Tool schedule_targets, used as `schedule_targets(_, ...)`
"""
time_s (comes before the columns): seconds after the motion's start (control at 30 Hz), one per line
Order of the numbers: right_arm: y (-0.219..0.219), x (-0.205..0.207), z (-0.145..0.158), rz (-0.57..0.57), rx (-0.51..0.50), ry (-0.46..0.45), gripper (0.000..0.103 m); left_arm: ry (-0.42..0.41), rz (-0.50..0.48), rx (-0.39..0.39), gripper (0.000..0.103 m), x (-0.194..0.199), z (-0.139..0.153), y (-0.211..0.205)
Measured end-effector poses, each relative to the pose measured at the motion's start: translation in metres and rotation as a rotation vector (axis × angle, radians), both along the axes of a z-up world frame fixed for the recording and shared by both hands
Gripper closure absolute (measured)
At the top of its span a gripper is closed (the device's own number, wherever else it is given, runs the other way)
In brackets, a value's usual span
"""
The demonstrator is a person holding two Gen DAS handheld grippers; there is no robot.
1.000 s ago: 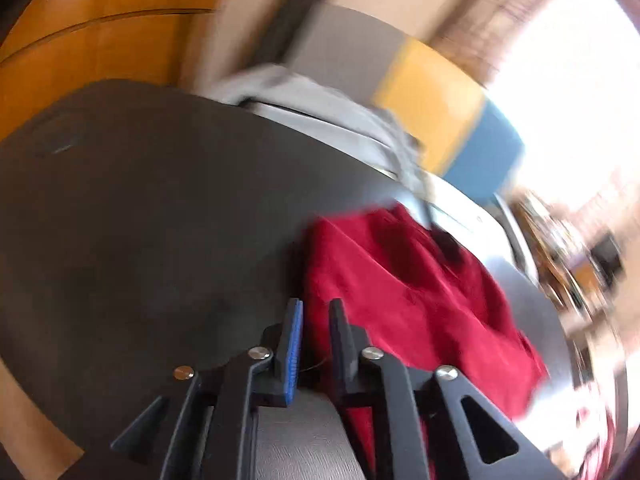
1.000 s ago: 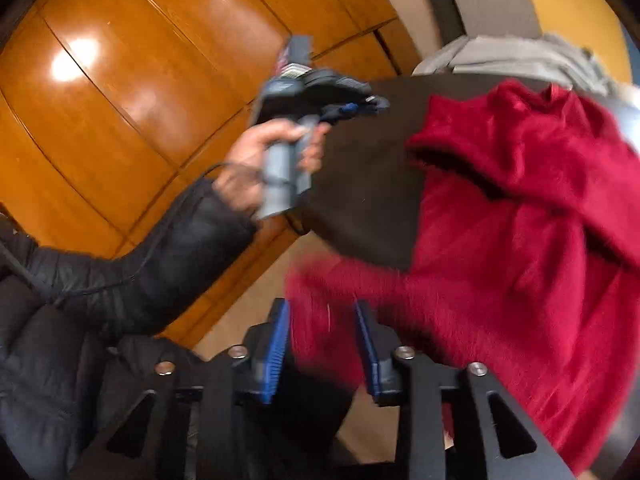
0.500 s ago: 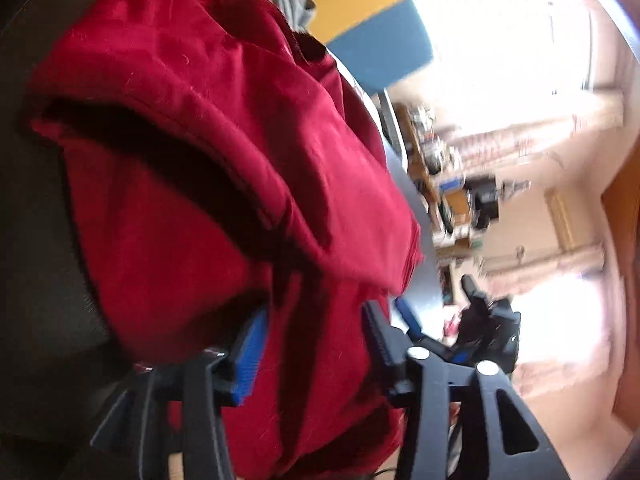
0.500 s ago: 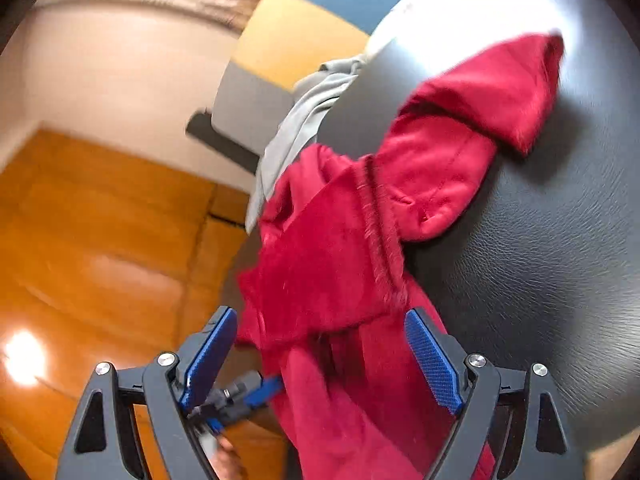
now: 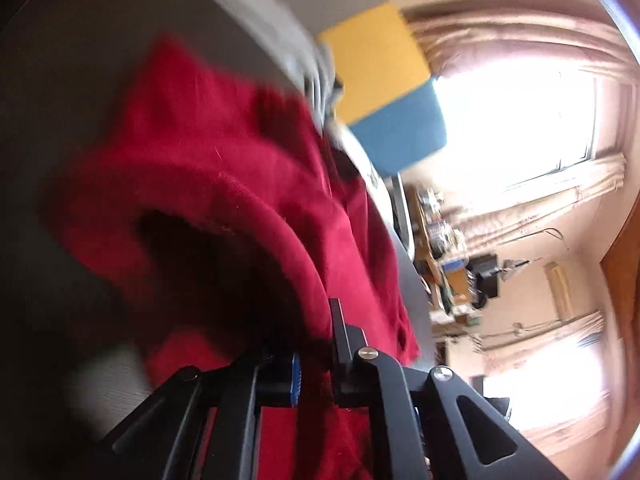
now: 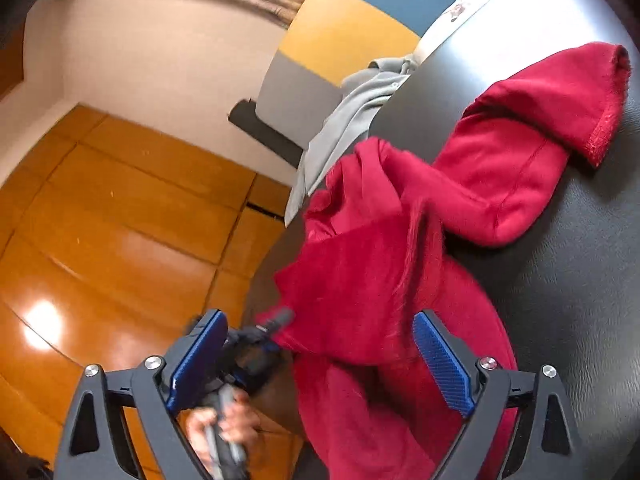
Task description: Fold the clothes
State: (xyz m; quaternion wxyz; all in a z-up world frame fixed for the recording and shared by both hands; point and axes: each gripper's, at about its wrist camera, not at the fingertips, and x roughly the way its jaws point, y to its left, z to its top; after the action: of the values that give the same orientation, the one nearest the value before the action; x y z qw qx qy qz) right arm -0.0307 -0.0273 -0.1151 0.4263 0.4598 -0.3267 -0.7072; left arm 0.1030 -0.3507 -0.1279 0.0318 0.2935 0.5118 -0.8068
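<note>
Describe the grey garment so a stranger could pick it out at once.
Find the dark table, then its far edge beside the yellow and blue panel. The grey garment is draped over that edge. It is pale grey, unlike the red sweater lying nearer.

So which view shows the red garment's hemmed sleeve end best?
The right wrist view: the red garment's sleeve end lies sharp and unobstructed on the black table. The left wrist view shows only blurred red folds, pinched in the left claw.
</note>
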Motion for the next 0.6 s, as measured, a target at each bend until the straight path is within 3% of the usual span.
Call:
schedule_targets(0.13,0.003,0.008,-0.004,0.025,0.021,-0.001,0.007,-0.094,0.148,-0.117,0.094,0.050,0.022,-0.073)
schedule_targets(0.2,0.005,0.012,-0.006,0.038,0.032,-0.001,0.007,-0.202,0.272,-0.086,0.083,0.083,0.025,-0.117)
schedule_targets(0.37,-0.002,0.010,0.002,0.085,0.087,0.044,0.007,-0.172,0.568,-0.099,0.081,0.156,0.053,-0.150)
schedule_targets(0.53,-0.028,-0.001,0.023,0.142,0.143,0.129,0.006,-0.167,0.529,-0.287,0.079,0.181,0.079,-0.111)
schedule_targets(0.6,-0.034,-0.005,0.029,0.154,0.143,0.147,0.005,-0.140,0.410,-0.333,0.076,0.153,0.080,-0.076)
